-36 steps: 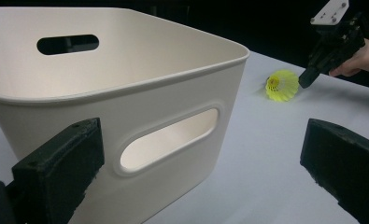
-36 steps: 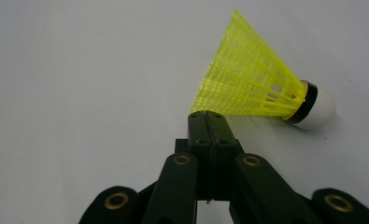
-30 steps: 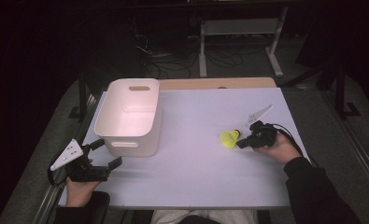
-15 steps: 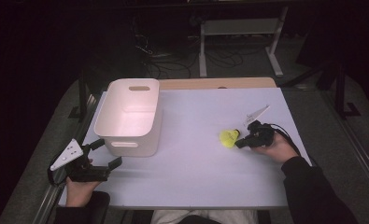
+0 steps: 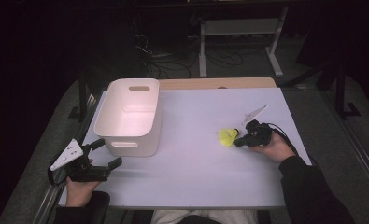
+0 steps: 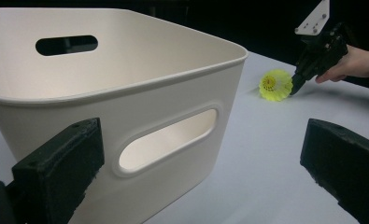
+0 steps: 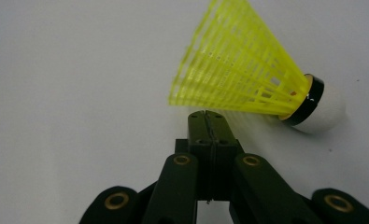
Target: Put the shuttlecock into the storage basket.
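A yellow plastic shuttlecock (image 5: 226, 136) with a white cork tip lies on its side on the white table (image 5: 196, 182), right of the middle. My right gripper (image 5: 237, 143) is shut. Its tips rest against the lower edge of the shuttlecock's skirt (image 7: 238, 70), and I see nothing between the jaws (image 7: 205, 115). My left gripper (image 5: 109, 152) stands open at the table's front left corner, facing the near wall of a white basket (image 5: 126, 145). In the left gripper view the basket (image 6: 173, 93) is close ahead, and the shuttlecock (image 6: 275, 85) and the right gripper (image 6: 295, 87) lie farther off.
The white basket has handle slots (image 6: 168, 140) in its walls and nothing in it. The table's wooden far edge (image 5: 215, 83) shows behind the white cover. Dark floor, cables and a metal stand (image 5: 240, 28) lie beyond the table.
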`<action>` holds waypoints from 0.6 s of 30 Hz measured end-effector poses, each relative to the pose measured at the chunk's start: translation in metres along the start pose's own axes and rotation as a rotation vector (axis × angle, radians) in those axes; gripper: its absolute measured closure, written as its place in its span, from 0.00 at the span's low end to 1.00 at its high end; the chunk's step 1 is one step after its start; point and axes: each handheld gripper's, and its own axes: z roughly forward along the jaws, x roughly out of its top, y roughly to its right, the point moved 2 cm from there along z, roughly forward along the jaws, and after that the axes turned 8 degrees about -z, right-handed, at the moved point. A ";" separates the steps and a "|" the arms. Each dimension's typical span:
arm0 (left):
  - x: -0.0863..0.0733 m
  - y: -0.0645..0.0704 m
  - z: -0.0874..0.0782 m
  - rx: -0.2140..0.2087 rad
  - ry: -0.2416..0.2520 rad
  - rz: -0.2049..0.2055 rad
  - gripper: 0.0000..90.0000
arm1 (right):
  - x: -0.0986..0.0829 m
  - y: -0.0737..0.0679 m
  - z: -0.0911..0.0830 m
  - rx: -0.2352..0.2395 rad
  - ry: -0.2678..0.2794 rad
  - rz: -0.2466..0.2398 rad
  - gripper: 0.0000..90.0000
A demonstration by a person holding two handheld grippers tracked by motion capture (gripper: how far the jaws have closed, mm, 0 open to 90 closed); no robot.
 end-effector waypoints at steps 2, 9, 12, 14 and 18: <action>0.000 0.000 0.000 -0.001 0.000 0.000 0.00 | 0.000 0.001 0.000 0.001 0.006 0.007 0.99; 0.000 0.000 0.000 0.000 -0.002 0.000 0.00 | 0.000 0.004 -0.001 0.005 0.024 0.018 0.99; 0.000 0.000 0.000 0.001 0.000 0.000 0.00 | 0.002 0.004 -0.001 0.017 0.029 0.021 0.99; 0.000 0.000 0.000 0.001 -0.002 0.000 0.00 | 0.003 0.003 -0.001 0.023 0.031 0.025 0.99; 0.000 0.000 0.000 0.001 -0.001 0.001 0.00 | 0.015 0.003 -0.002 0.024 -0.017 0.000 0.99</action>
